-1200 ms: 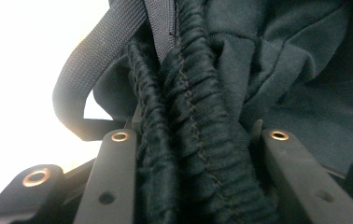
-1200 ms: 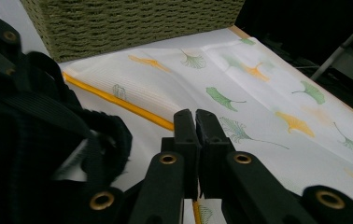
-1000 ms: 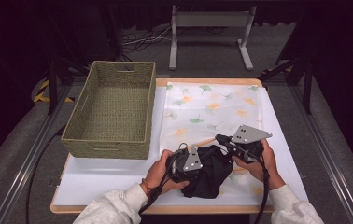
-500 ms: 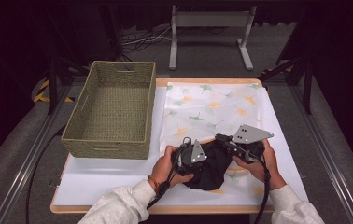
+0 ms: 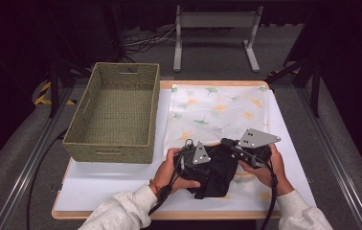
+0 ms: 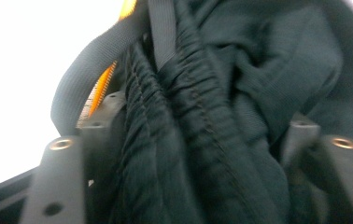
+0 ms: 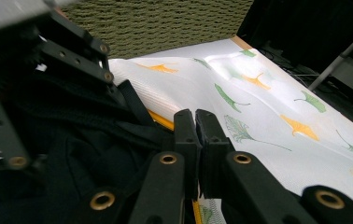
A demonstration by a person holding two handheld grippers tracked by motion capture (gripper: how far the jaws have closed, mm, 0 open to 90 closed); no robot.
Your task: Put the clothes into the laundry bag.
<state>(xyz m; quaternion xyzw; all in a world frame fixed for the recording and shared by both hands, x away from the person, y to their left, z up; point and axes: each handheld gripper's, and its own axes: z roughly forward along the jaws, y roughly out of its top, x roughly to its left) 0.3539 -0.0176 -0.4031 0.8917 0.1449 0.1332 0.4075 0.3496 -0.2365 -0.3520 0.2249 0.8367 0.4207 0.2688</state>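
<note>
Since the earlier frame the left hand-held gripper (image 5: 207, 157) has slid rightward, its jaws just opening around the black garment (image 5: 217, 172) to regrip, while the clenched right hand-held gripper (image 7: 195, 122) pins a fold over the leaf-print cloth (image 5: 217, 108).

No text, label or number can be read anywhere.

Empty woven basket (image 5: 114, 112) beside leaf-print cloth (image 5: 217, 112) on white table (image 5: 97, 184)

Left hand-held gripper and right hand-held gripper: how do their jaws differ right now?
The left hand-held gripper has its jaws spread apart, having just been opening, with the black garment bunched between them. The right hand-held gripper has its jaws pressed shut together, tips at the garment's edge over the leaf-patterned cloth; whether fabric is pinched I cannot tell. Both sit at the same garment.
</note>
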